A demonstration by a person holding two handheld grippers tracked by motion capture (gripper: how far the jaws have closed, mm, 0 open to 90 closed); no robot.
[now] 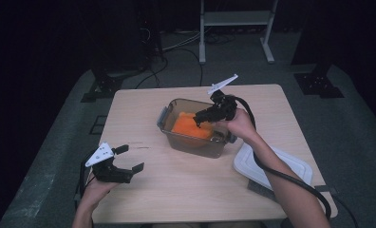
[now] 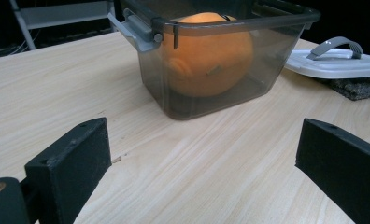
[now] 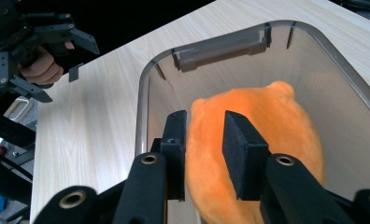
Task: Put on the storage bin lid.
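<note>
High view, right gripper (image 1: 201, 118): the forearm crosses the tabletop (image 1: 176, 185) and the hand tips the fingers down into the clear bin (image 1: 195, 142), onto the orange plush toy (image 1: 188, 127).
High view, left gripper (image 1: 129, 159): held low near the tabletop's left front edge, well apart from the bin.
High view, lid (image 1: 295, 166): white, lying right of the bin.
Left gripper view: fingers (image 2: 71, 163) spread wide, holding nothing, levelled at the bin.
Right gripper view: fingers (image 3: 241, 149) narrowly parted, pinching a fold of the toy inside the bin.

text: none legible | labels: none | brands: none | numbers: none | signs: none | checked: high view, left gripper view, right gripper view
</note>
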